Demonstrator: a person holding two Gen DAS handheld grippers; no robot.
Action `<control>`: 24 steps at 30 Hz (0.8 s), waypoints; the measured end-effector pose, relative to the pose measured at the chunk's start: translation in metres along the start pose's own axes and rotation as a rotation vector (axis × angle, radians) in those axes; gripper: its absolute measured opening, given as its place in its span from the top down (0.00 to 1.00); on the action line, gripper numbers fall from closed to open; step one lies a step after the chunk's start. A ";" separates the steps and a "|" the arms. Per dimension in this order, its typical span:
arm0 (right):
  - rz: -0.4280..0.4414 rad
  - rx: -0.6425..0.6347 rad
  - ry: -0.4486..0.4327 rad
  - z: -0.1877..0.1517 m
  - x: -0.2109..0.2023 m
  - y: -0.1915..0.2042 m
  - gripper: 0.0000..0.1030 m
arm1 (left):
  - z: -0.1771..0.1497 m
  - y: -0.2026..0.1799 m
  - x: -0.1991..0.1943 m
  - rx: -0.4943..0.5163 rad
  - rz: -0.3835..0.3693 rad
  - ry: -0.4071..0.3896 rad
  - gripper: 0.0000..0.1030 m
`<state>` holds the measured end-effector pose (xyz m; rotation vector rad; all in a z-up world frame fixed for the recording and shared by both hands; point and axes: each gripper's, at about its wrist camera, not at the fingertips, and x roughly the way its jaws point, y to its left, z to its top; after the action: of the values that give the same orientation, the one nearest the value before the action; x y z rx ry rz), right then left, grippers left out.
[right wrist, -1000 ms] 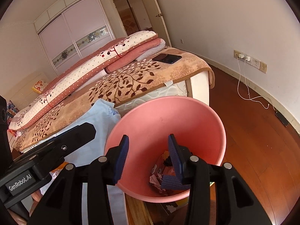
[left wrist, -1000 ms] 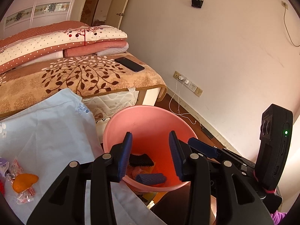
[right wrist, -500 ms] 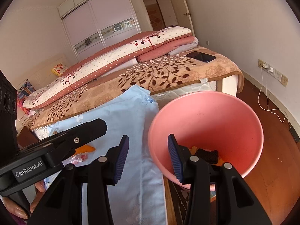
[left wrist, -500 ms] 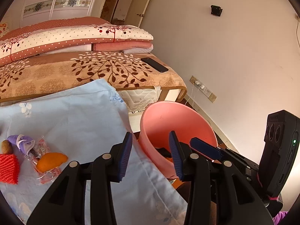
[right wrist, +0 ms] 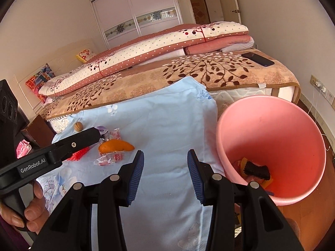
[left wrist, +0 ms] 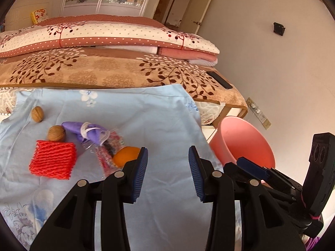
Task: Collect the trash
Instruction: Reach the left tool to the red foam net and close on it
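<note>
- We note the trash as a loose cluster on the pale blue cloth (left wrist: pixel 159 113), toward its left part in the left wrist view.
- Orange peel (left wrist: pixel 125 155): curved, bright orange, matte; it lies just beside the left gripper's left fingertip in that view.
- Clear crinkled wrapper with red and pink print (left wrist: pixel 110 146): touches the peel and runs up toward a purple bundle.
- Purple bundle (left wrist: pixel 88 132): soft, crumpled, with a white band around its middle.
- Red foam net sleeve (left wrist: pixel 53 160): squarish, ribbed mesh, lying flat, left of the wrapper.
- Two walnuts: one (left wrist: pixel 56 133) touching the top edge of the red sleeve, the other (left wrist: pixel 37 114) apart, farther up the cloth.
- Pink bin (right wrist: pixel 272 138): stands off the right edge of the cloth; inside we see a dark crinkled piece and orange scraps at the bottom.
- Left gripper (left wrist: pixel 167 167): jaws parted to a moderate gap, nothing between them, only bare cloth behind.
- Right gripper (right wrist: pixel 165 167): jaws likewise parted, holding nothing, over the cloth between peel and bin.
- A hand (right wrist: pixel 31 209) grips the left tool's handle at the lower left of the right wrist view.
- Beyond the cloth: a bed with a leaf-patterned blanket (right wrist: pixel 188 73), folded dotted quilts, and a dark phone (right wrist: pixel 258 59) near its corner.
</note>
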<state>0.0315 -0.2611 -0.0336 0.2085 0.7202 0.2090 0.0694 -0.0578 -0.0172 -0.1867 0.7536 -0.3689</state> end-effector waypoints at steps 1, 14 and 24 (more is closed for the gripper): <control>0.006 -0.005 0.005 0.000 0.002 0.003 0.59 | -0.002 0.006 -0.003 -0.006 0.014 0.000 0.60; 0.086 -0.088 0.067 -0.007 0.026 0.040 0.59 | -0.032 0.092 -0.036 -0.144 0.217 0.018 0.60; 0.096 -0.105 0.091 -0.008 0.035 0.048 0.59 | -0.034 0.150 -0.029 -0.451 0.162 0.096 0.60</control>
<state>0.0463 -0.2052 -0.0495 0.1346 0.7877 0.3486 0.0656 0.0905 -0.0677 -0.5313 0.9338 -0.0490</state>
